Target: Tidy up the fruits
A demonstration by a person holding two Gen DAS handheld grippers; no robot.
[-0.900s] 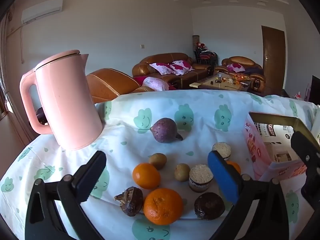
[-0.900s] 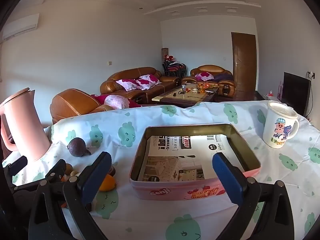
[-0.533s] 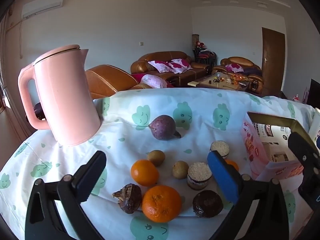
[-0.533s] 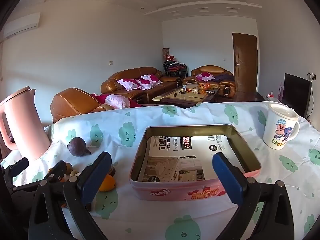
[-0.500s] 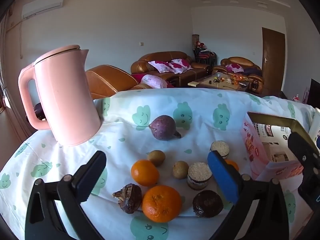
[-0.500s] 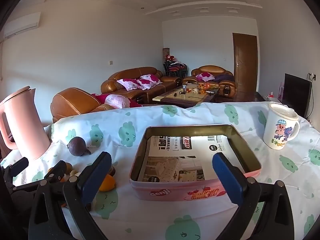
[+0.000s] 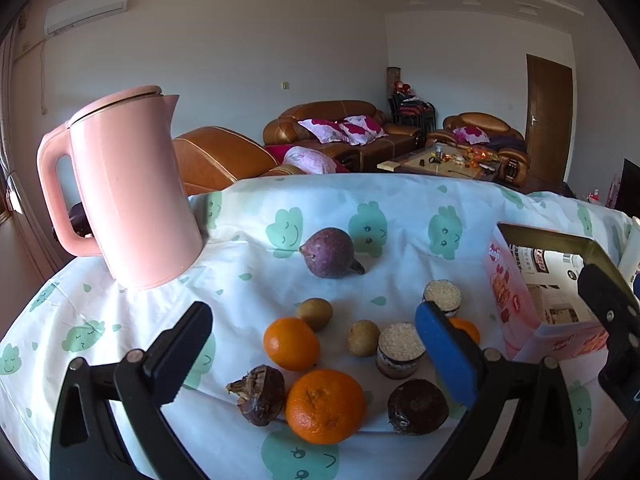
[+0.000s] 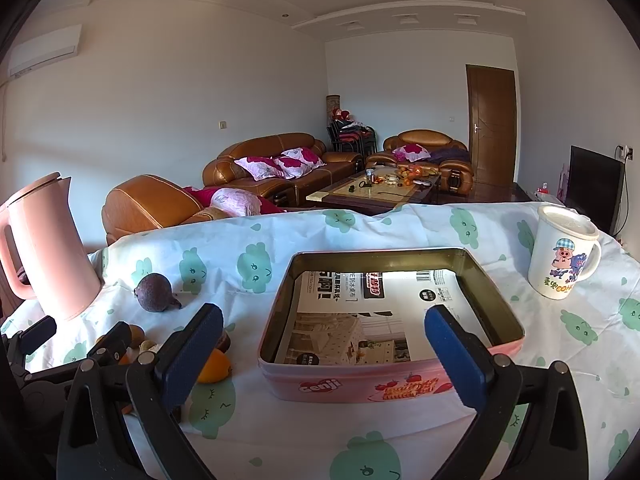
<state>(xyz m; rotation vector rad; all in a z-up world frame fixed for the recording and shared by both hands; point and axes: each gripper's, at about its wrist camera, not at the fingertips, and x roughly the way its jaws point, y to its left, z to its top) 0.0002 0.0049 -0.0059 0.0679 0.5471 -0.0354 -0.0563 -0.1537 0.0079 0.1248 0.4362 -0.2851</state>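
Observation:
In the left wrist view several fruits lie on the cloth: a purple passion fruit (image 7: 329, 253), two oranges (image 7: 291, 343) (image 7: 326, 405), two small brown fruits (image 7: 315, 313) (image 7: 363, 337), a shrivelled dark fruit (image 7: 260, 394) and a dark round one (image 7: 417, 406). Two rice-topped cakes (image 7: 400, 349) sit among them. My left gripper (image 7: 312, 352) is open and empty above the fruits. My right gripper (image 8: 320, 350) is open and empty in front of the pink tin (image 8: 390, 386), lined with printed paper.
A pink kettle (image 7: 128, 188) stands at the left on the tablecloth (image 7: 248, 280). A white cartoon mug (image 8: 562, 252) stands right of the tin. The table's far edge drops off toward sofas and a coffee table.
The left gripper has shifted slightly, so the fruits and kettle sit a little lower and nearer in its view. The right gripper is nearly still. Both stay open.

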